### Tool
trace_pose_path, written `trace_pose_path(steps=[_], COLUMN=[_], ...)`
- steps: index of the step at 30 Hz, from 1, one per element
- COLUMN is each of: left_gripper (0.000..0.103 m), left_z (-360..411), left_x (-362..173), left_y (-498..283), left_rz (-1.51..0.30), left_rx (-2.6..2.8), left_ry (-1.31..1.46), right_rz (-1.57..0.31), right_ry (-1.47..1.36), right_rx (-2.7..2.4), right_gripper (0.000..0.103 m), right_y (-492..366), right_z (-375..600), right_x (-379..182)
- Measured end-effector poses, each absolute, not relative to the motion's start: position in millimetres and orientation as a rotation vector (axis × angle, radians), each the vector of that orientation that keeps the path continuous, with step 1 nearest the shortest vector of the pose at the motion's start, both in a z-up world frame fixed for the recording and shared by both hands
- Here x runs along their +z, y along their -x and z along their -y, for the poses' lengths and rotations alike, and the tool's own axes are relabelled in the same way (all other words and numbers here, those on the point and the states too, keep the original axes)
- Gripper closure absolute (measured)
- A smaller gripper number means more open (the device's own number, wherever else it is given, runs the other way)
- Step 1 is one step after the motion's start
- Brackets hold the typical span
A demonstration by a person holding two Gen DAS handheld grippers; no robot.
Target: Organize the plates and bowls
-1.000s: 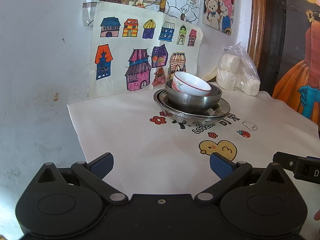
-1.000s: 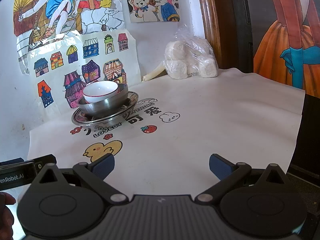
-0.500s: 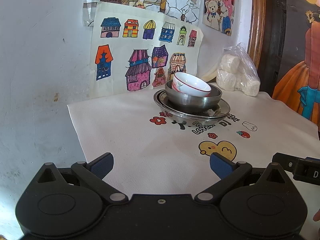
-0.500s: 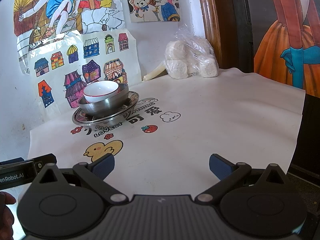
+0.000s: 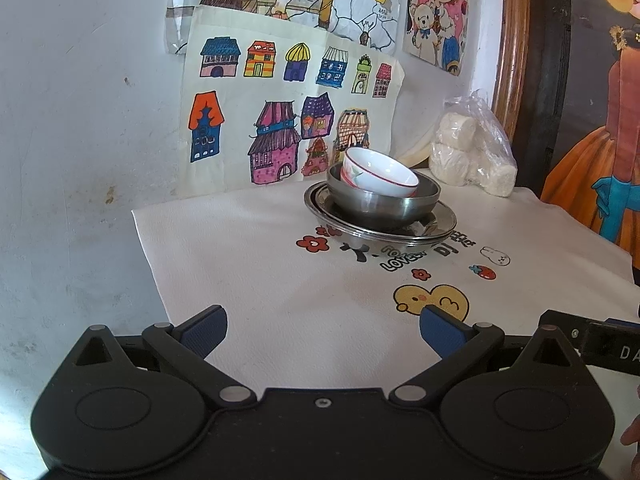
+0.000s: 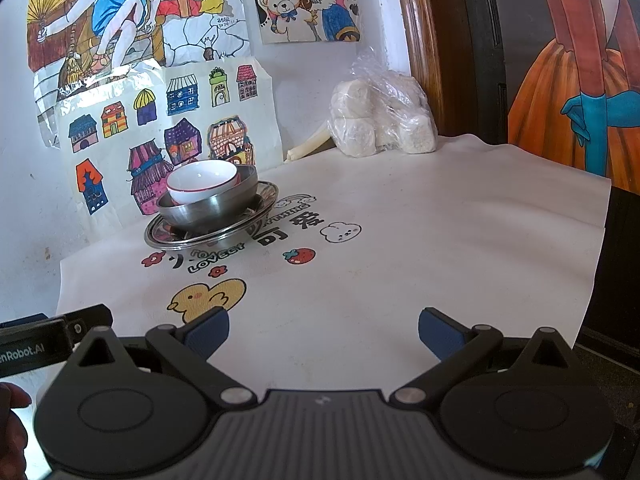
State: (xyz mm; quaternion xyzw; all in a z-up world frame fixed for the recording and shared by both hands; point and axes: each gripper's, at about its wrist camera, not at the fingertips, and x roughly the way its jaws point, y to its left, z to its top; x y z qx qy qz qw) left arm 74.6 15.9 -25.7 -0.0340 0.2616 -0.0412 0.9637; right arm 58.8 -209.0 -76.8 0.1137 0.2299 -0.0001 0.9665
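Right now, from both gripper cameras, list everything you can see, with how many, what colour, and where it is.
ceramic bowl: one, white with a red rim, tilted inside the steel bowl
steel bowl: one, silver, on the steel plates
steel plates: what look like two stacked, silver, at the back of the table
tablecloth: one, white with cartoon prints, covering the table
bag of white lumps: one, clear plastic, back corner by the wall
drawings: several, coloured, on the wall behind the stack
left gripper: one, black with blue pads, open, near edge of the table
right gripper: one, black with blue pads, open, near edge
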Motion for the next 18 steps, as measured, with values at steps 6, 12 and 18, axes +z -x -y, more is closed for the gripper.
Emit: trace_pose_path(steps=[6,12,18], left_gripper=[0.001,0.001,0.001], left_z=[-17.1,-17.7,-18.4], left_x=[-24.3,-22.3,-22.1], left_y=[-75.5,-73.3,-73.8], left_rz=[-0.531,-0.506,-0.505], left_rx=[-0.096,-0.141,-0.139], left_ry=[0.074,0.093,0.089], right_rz=[-0.468,-0.469,-0.474], right_ry=[-0.232,-0.234,-0.237], right_rx=[0.000,0.001,0.001], right_gripper=[0.000,0.000,0.000], right_y=[-58.9,-59.9,-60.7], right_z=[209.0,209.2,209.6], right_x=[-77.4,-78.4,-80.4])
